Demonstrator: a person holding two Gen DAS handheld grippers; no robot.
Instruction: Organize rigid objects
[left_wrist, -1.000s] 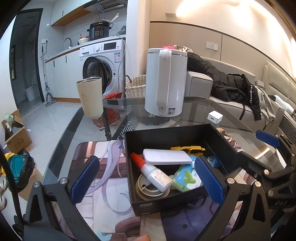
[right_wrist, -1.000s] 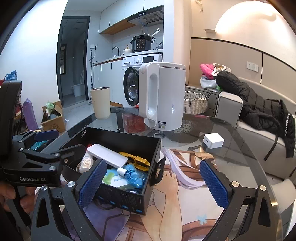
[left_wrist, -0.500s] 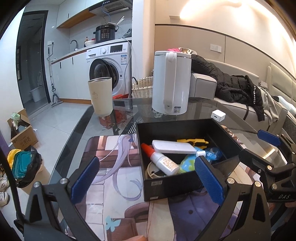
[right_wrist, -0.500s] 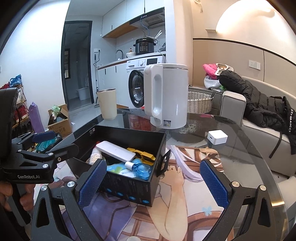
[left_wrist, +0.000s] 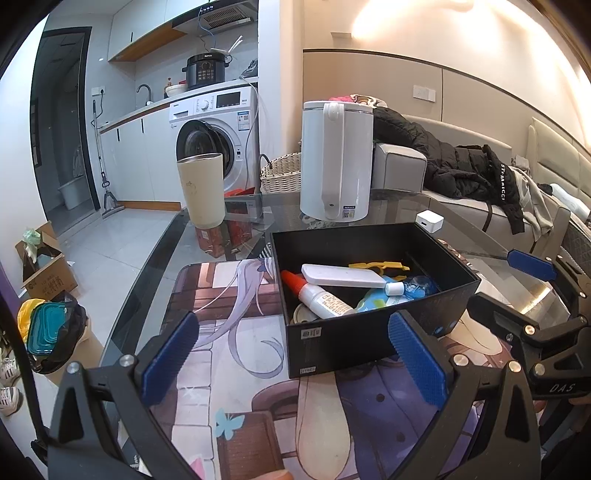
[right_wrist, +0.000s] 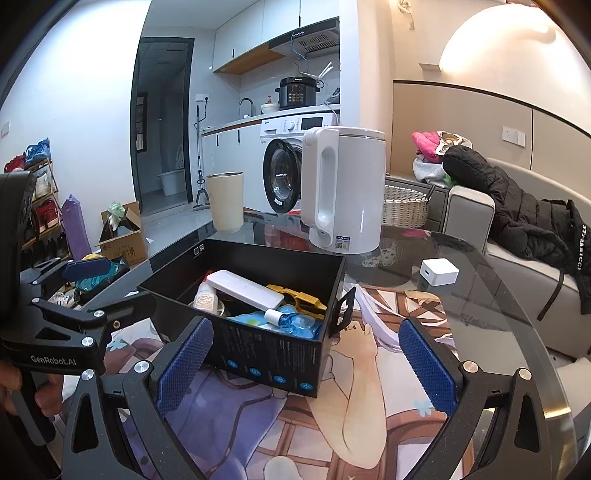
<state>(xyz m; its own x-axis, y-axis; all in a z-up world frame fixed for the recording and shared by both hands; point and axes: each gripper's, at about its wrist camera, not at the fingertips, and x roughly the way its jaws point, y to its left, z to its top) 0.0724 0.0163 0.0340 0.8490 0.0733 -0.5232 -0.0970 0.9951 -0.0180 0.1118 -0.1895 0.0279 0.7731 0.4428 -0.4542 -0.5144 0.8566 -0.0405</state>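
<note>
Glass round tabletop (left_wrist: 166, 251) carries a printed illustrated mat (left_wrist: 236, 354), where an open black rectangular box (left_wrist: 354, 336) sits holding a flat white slab (left_wrist: 343, 276), red-capped white glue bottle (left_wrist: 317, 295) and yellow plastic clip (left_wrist: 380, 266). Left gripper (left_wrist: 291, 354) and right gripper (right_wrist: 306, 365) hover before it, jaws spread wide, empty.

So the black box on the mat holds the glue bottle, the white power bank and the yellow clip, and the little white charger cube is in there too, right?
Not quite. The black box does hold the glue bottle, white power bank and yellow clip, but the white charger cube sits outside it on the bare glass table, as the right wrist view shows.
</note>
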